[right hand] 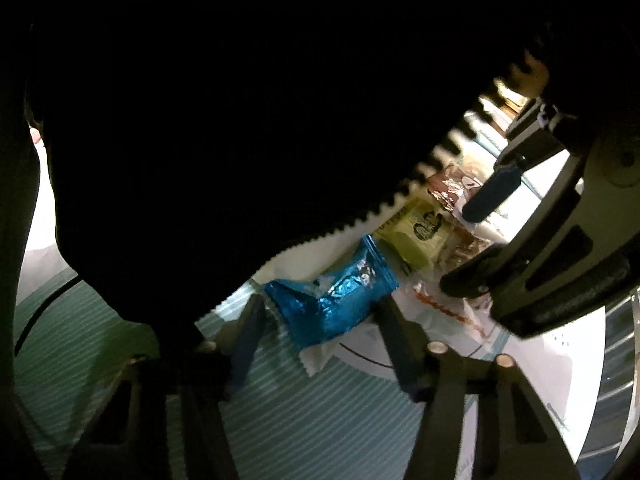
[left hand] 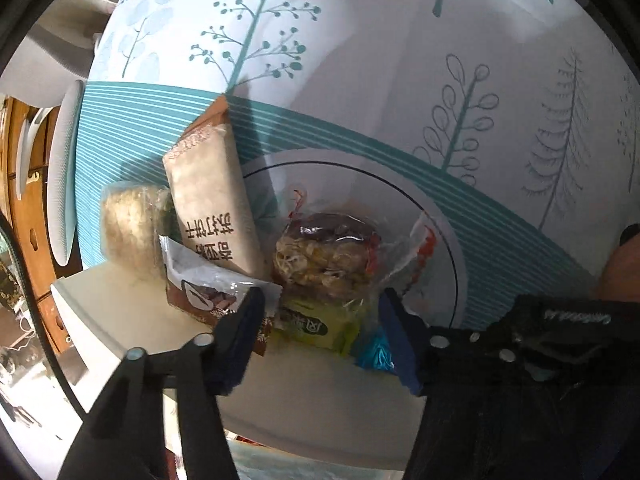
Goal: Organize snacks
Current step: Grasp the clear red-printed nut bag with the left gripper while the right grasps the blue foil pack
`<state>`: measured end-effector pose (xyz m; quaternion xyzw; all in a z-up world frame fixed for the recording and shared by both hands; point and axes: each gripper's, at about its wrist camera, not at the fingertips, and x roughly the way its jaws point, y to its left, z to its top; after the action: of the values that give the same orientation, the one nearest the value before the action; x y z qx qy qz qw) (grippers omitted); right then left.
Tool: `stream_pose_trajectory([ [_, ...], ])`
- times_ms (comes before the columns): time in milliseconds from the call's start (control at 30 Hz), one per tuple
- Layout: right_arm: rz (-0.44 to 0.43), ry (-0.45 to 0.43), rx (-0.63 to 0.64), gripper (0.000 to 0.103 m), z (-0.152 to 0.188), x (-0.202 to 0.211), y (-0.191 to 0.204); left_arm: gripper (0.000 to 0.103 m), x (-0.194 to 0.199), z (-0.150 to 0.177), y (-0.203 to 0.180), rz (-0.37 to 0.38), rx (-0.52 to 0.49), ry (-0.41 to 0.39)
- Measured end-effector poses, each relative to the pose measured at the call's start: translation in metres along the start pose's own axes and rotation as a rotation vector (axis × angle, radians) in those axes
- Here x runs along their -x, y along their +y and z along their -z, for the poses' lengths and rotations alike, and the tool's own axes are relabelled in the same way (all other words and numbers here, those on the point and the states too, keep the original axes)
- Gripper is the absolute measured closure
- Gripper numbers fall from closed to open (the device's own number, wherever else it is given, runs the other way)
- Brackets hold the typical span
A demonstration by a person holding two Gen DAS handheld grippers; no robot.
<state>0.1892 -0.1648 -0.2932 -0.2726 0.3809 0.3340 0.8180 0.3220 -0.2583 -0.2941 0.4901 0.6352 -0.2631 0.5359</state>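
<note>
A heap of snacks lies on a white tray [left hand: 116, 320]: a long beige packet [left hand: 212, 208], a round rice cake [left hand: 128, 228], a brown packet [left hand: 208, 300], a clear bag of nut clusters [left hand: 328, 256] and a yellow-green packet [left hand: 316, 328]. My left gripper [left hand: 322, 312] points down over the heap, open. The yellow-green packet [right hand: 416, 232] sits between its fingers with gaps on both sides. From the right wrist, the left gripper [right hand: 476, 240] shows at the right. My right gripper [right hand: 320, 320] is shut on a crumpled blue foil packet [right hand: 332, 300].
The tablecloth [left hand: 400, 60] has teal trees and a striped band. A white round plate [left hand: 440, 232] lies under part of the heap. A dark sleeve [right hand: 200, 120] blocks most of the right wrist view. A white chair [left hand: 60, 184] stands at the left table edge.
</note>
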Motion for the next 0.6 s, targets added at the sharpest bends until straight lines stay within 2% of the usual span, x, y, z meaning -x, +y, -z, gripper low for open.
stream_pose_trajectory([
  [33,0.005,-0.002,-0.003,0.053,0.000,0.000,0.000,0.062,0.001,0.001,0.000,0.022,0.006,-0.004],
  [67,0.012,-0.001,-0.007,0.059,0.001,0.001,-0.001,0.061,0.002,0.000,0.000,0.034,0.016,-0.002],
  [233,0.000,0.006,-0.016,0.061,0.002,0.000,-0.003,0.063,0.002,-0.003,0.006,0.055,0.046,-0.002],
  [267,0.002,0.007,-0.018,0.062,0.002,0.000,-0.004,0.083,0.001,-0.003,0.007,0.075,0.056,0.004],
  [333,0.004,0.012,-0.031,0.064,-0.001,-0.001,-0.005,0.084,-0.003,-0.004,0.020,0.119,0.098,0.013],
  [433,0.006,0.030,-0.063,0.065,-0.004,-0.001,-0.004,0.086,-0.002,-0.002,0.025,0.135,0.131,0.004],
  [467,0.005,0.036,-0.070,0.065,-0.008,-0.002,-0.005,0.098,-0.003,-0.001,0.027,0.149,0.141,0.007],
  [533,-0.001,0.050,-0.089,0.065,-0.007,0.000,-0.008,0.098,-0.004,0.001,0.033,0.190,0.162,0.006],
  [600,-0.009,0.063,-0.117,0.065,-0.007,0.001,-0.010,0.098,-0.004,0.001,0.035,0.191,0.184,0.001],
])
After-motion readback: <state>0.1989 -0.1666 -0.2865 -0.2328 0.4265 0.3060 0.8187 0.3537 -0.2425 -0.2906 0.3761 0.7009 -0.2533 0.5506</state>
